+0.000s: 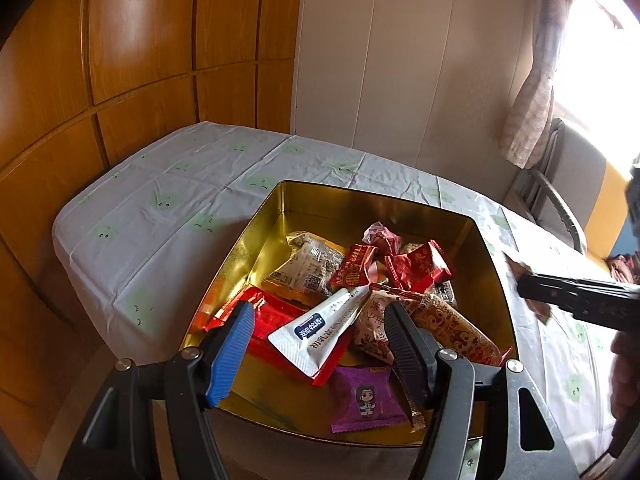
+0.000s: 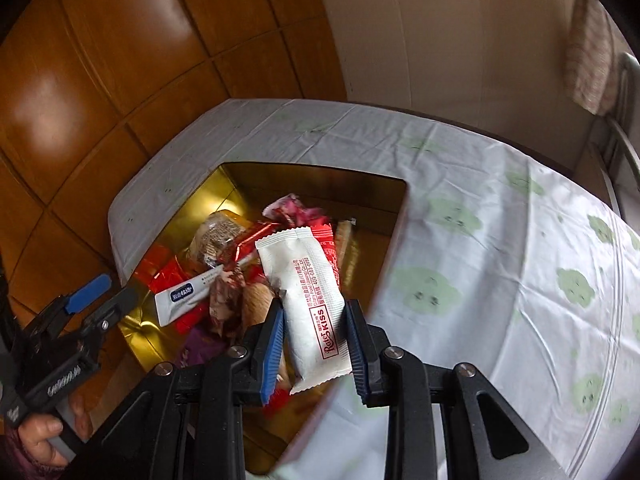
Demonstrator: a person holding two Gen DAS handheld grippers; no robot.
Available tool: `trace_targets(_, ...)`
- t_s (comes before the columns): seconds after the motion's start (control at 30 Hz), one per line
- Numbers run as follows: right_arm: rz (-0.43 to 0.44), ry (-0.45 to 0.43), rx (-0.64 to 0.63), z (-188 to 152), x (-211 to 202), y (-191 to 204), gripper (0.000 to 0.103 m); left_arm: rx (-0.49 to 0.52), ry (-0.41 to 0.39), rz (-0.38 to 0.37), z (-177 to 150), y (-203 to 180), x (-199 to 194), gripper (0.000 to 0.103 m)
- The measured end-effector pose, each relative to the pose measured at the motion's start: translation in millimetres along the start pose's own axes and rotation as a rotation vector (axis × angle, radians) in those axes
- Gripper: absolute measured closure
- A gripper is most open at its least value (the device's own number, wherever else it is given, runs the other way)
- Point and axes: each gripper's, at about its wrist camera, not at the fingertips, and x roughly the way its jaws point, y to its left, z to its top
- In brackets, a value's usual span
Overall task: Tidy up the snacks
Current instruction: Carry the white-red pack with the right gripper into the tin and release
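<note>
A gold tin box [image 1: 256, 240] sits on the table and holds several wrapped snacks: a white sachet [image 1: 316, 328], red packets [image 1: 416, 268], a purple packet [image 1: 366, 400], a clear-wrapped pastry [image 1: 308, 268]. My left gripper [image 1: 320, 344] is open and empty, low over the box's near side; it also shows in the right wrist view [image 2: 108, 292]. My right gripper [image 2: 314, 320] is shut on a white Raler Kiss snack bar [image 2: 306, 292], held above the box [image 2: 224, 192] at its right wall. In the left wrist view the right gripper [image 1: 520, 276] enters from the right.
The table wears a white cloth with green prints [image 2: 500, 280]. Wooden wardrobe panels [image 1: 120, 80] stand at left and behind. A metal-framed chair [image 1: 560, 208] and a curtain [image 1: 528, 112] are at the right.
</note>
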Motion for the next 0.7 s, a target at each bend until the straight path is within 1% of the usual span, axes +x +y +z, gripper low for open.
trace_targets(0.07, -0.015, 0.031, -0.021, 5.8, 14.5, 10.2, 0.073, -0.003, -0.001, -0.001, 0.0, 1.2, 0.0, 0.035)
trace_targets(0.13, -0.057, 0.077, -0.034, 8.9, 33.0, 16.7, 0.073, -0.007, -0.001, -0.001, 0.2, 2.7, 0.4, 0.035)
trace_targets(0.2, -0.073, 0.132, -0.05, 8.1, 54.4, 21.7, 0.073, -0.005, 0.001, 0.003, 0.3, 3.9, 1.4, 0.035)
trace_targets(0.23, -0.088, 0.143, -0.065, 6.6, 61.3, 24.3, 0.073, -0.006, 0.002, 0.004, -0.2, 4.5, 1.6, 0.035)
trace_targets(0.27, -0.096, 0.158, -0.075, 3.8, 66.9, 25.8, 0.073, -0.008, 0.004, 0.003, -0.7, 5.1, 1.9, 0.035)
trace_targets(0.33, -0.081, 0.172, -0.069, -1.9, 70.3, 24.5, 0.073, -0.008, 0.007, 0.004, -1.3, 5.9, 2.9, 0.035)
trace_targets(0.47, -0.085, 0.164, -0.099, -10.3, 66.4, 28.2, 0.071, -0.012, 0.015, 0.009, -2.8, 7.3, 6.9, 0.035)
trace_targets(0.57, -0.081, 0.14, -0.096, -12.0, 58.0, 31.1, 0.071, -0.019, 0.018, 0.012, -3.1, 8.8, 10.0, 0.035)
trace_targets(0.7, -0.108, 0.112, -0.114, -14.6, 48.8, 37.2, 0.071, -0.02, 0.018, 0.018, -3.2, 9.5, 11.5, 0.033)
